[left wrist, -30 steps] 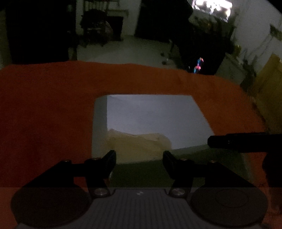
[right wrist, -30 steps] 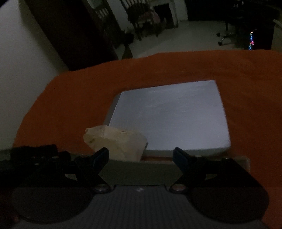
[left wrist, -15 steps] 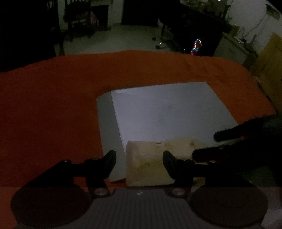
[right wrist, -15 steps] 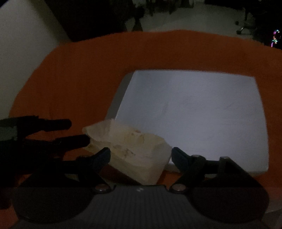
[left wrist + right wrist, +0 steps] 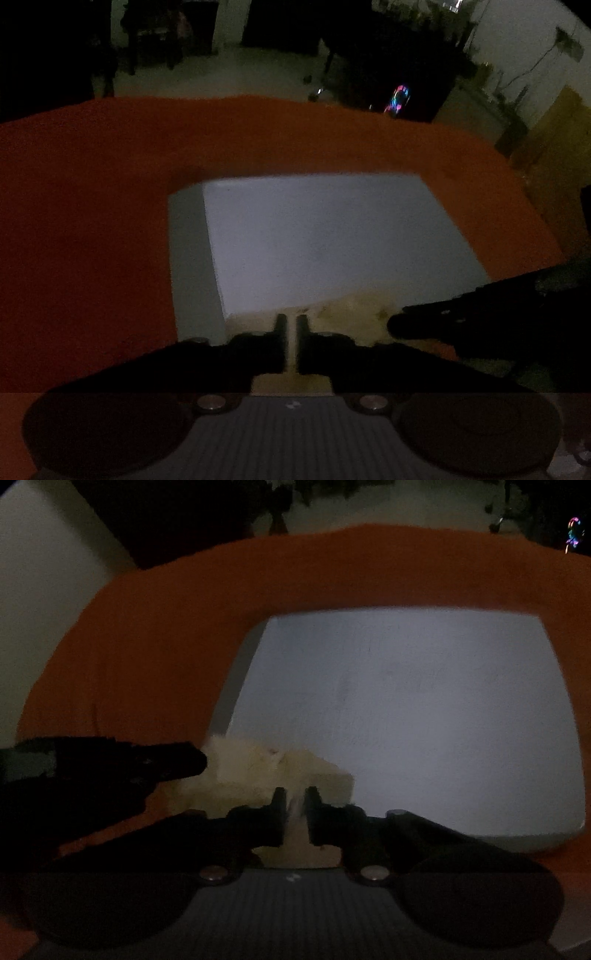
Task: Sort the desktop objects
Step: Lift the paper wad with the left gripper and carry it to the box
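Note:
A cream, crumpled paper bag point(image 5: 351, 314) point(image 5: 266, 775) lies at the near edge of a flat pale grey box point(image 5: 325, 240) point(image 5: 424, 720) on the orange tablecloth. My left gripper point(image 5: 291, 325) is shut on the bag's near-left part. My right gripper point(image 5: 295, 801) is shut on the bag's right part. Each gripper shows in the other's view as a dark shape, the right one in the left wrist view point(image 5: 461, 317) and the left one in the right wrist view point(image 5: 129, 764).
The orange cloth point(image 5: 92, 221) covers the table around the box. Beyond the far edge is a dim room with chairs point(image 5: 155, 40), a desk with coloured lights point(image 5: 397, 98) and a yellowish cabinet point(image 5: 554, 129) at the right.
Both grippers have closed from open onto the paper bag. The views have shifted slightly and the bag now sits between both pairs of fingers.

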Tool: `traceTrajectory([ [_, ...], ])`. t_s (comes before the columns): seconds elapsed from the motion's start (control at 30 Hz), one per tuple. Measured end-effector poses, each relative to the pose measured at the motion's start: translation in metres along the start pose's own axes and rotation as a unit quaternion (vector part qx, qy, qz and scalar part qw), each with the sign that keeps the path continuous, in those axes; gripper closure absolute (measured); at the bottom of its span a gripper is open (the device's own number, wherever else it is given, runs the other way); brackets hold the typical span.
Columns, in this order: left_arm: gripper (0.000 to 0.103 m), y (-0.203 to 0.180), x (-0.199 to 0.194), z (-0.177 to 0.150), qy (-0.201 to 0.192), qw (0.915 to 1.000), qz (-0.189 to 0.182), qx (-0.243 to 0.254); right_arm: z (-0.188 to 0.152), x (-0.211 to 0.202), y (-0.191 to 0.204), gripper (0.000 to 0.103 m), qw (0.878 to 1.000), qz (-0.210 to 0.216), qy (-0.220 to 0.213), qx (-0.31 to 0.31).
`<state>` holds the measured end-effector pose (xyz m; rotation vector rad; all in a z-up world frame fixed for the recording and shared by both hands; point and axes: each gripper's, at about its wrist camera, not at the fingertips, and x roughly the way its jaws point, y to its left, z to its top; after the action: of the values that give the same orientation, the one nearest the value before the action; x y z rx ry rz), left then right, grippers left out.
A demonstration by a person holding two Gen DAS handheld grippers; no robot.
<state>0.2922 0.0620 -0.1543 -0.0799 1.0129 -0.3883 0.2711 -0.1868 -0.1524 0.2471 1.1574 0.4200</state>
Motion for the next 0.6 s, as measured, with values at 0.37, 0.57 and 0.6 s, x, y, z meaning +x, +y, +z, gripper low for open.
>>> traceTrajectory([
  [0.37,0.101,0.007,-0.04,0.007,-0.012,0.9988,0.016,-0.044,0.006,-0.025,-0.007,0.095,0.999,-0.018,-0.036,0.019],
  [0.57,0.099,0.003,-0.078,0.017,-0.041,0.9975,0.008,-0.056,0.014,-0.072,-0.002,0.095,0.996,-0.007,-0.084,0.031],
  [0.6,0.098,0.001,-0.084,0.019,-0.047,0.9973,0.008,-0.056,0.017,-0.079,0.001,0.095,0.995,-0.004,-0.09,0.031],
])
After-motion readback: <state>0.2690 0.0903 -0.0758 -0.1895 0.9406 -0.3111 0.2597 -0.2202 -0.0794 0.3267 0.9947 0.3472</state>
